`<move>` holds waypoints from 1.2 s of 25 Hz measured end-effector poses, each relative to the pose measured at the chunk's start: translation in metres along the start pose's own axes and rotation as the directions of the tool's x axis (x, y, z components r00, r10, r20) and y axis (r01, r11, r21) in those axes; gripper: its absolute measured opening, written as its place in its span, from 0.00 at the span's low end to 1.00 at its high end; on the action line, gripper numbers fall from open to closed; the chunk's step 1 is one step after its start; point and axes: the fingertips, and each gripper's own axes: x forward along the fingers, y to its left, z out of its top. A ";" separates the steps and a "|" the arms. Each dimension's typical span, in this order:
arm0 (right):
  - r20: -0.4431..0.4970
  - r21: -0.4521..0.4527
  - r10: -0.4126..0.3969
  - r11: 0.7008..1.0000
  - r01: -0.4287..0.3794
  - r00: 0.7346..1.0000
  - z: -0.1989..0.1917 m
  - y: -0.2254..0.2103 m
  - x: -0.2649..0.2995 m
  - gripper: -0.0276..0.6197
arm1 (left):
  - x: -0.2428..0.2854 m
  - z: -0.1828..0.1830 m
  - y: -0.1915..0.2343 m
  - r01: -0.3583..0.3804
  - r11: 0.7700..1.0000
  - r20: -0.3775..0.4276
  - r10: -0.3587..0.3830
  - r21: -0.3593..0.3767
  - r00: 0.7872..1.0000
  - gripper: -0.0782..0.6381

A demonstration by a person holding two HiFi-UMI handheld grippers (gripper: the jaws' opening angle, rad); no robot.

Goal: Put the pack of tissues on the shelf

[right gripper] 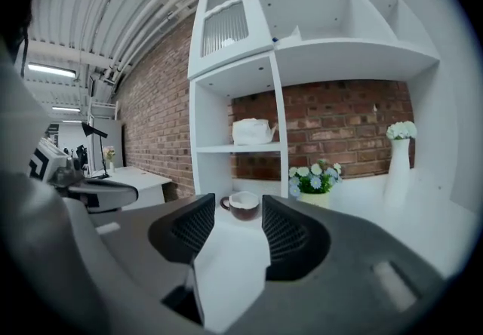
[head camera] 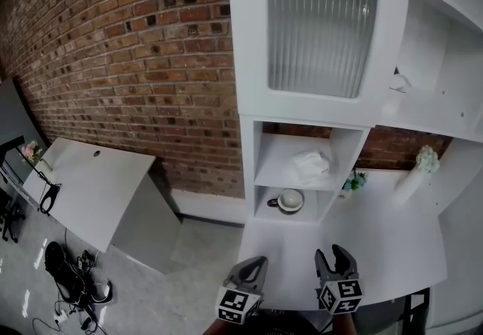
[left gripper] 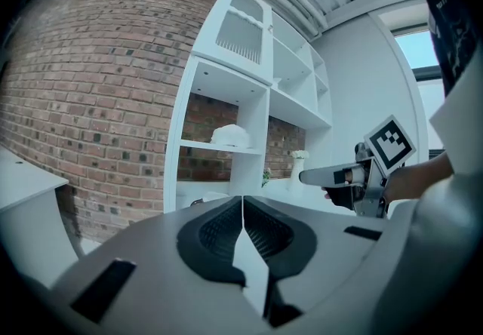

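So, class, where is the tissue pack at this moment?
In the head view, right of centre, the tissue pack lies on the open shelf, directly above the cup.

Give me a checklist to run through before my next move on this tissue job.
1. White crumpled pack of tissues lies on the upper cubby shelf: ok.
2. Left claw empty: ok, its jaws are together with nothing in them.
3. Right claw empty: ok, its jaws are apart with nothing between them.
4. Both claws clear of the white wooden shelf unit: ok, they hover at the near edge of the white tabletop.
5. Dark round cup upright in the lower cubby: ok.
6. Pack set well back from the shelf edge: cannot tell.
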 end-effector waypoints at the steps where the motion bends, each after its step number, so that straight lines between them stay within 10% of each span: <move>1: -0.018 0.000 -0.009 1.000 0.009 1.000 -0.006 -0.001 -0.001 0.34 | 0.000 -0.003 0.000 0.002 1.000 -0.001 -0.002 -0.004 1.000 0.13; 11: -0.001 -0.097 -0.207 0.974 0.206 0.978 -0.021 -0.025 -0.020 0.05 | 0.001 -0.008 -0.014 0.030 0.999 -0.015 -0.029 0.013 0.999 0.13; 30: 0.007 -0.170 -0.160 0.973 0.159 0.987 -0.019 -0.004 -0.018 0.05 | 0.003 -0.010 -0.013 0.015 1.000 -0.018 -0.014 0.027 1.000 0.13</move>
